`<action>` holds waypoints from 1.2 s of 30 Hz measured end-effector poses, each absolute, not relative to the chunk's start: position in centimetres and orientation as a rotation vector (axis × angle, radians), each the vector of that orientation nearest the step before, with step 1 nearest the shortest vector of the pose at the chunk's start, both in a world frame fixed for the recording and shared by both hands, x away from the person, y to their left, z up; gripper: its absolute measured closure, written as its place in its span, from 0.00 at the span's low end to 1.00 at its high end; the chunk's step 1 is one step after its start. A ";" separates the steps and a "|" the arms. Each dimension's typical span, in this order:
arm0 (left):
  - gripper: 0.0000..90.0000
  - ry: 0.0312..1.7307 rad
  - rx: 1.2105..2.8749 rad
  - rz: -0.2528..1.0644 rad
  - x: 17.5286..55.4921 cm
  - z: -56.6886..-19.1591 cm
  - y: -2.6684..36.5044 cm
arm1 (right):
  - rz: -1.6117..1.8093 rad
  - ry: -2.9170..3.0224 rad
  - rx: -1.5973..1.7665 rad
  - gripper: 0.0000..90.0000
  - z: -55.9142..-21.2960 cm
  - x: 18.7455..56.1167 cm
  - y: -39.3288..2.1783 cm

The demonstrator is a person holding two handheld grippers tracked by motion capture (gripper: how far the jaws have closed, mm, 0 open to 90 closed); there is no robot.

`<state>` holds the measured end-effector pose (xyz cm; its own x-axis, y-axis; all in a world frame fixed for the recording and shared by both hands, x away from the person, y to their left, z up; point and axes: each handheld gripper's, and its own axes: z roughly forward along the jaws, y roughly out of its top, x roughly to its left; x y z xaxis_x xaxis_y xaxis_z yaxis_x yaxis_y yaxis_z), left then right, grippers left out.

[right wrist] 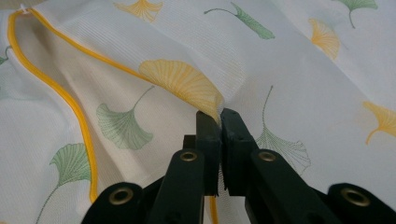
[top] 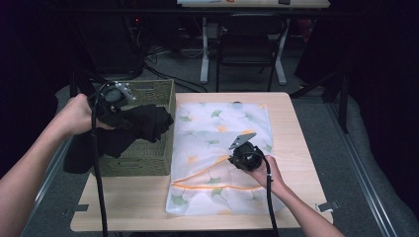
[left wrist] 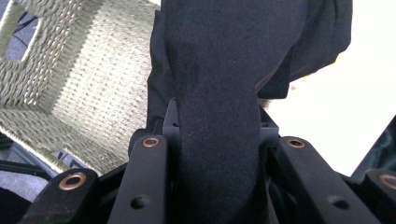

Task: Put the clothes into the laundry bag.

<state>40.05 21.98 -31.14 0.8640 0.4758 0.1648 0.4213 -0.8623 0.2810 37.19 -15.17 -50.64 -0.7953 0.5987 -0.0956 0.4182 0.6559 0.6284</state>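
Observation:
A black garment [top: 141, 124] hangs over the woven basket [top: 153, 91] at the table's left, with my left gripper [top: 109, 106] shut on it. In the left gripper view the dark cloth [left wrist: 219, 93] runs up between the jaws and the basket's woven wall [left wrist: 88, 88] lies below. A white mesh bag [top: 217, 133] printed with ginkgo leaves lies flat mid-table, its yellow zipper [top: 197, 186] across the near part. My right gripper [top: 236, 153] is shut on a pinch of the bag's upper layer [right wrist: 196, 88], lifting a small fold near the zipper [right wrist: 79, 116].
The light wooden table [top: 123, 207] has bare surface along its near edge and its right side. A chair [top: 247, 44] and desk legs stand behind the table. Cables trail from both grippers toward the near edge.

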 end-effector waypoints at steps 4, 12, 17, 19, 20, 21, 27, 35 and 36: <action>0.76 0.675 2.804 0.309 39.4 -30.8 21.0 | 0.871 2.577 0.826 0.97 -50.7 37.2 -15.1; 0.76 0.610 2.792 0.229 38.1 -30.4 19.1 | 0.871 2.565 0.822 0.97 -50.6 37.2 -15.1; 0.76 0.579 2.783 0.160 37.5 -30.6 18.1 | 0.877 2.563 0.829 0.97 -50.6 37.2 -15.1; 0.76 0.572 2.789 0.141 37.2 -31.1 17.5 | 0.878 2.561 0.832 0.97 -50.6 37.2 -15.1; 0.76 0.553 2.801 0.131 37.1 -31.3 17.2 | 0.878 2.560 0.836 0.97 -50.6 37.2 -15.1; 0.76 0.548 2.805 0.113 36.9 -31.7 16.8 | 0.880 2.560 0.835 0.97 -50.6 37.2 -15.1; 0.76 0.510 2.821 0.041 36.2 -33.8 15.3 | 0.884 2.553 0.854 0.97 -50.6 37.1 -15.1; 0.76 0.460 2.817 -0.029 35.5 -35.8 13.7 | 0.881 2.548 0.851 0.97 -50.6 37.1 -15.0; 0.76 0.455 2.817 -0.034 35.4 -36.0 13.5 | 0.881 2.548 0.852 0.97 -50.6 37.1 -15.0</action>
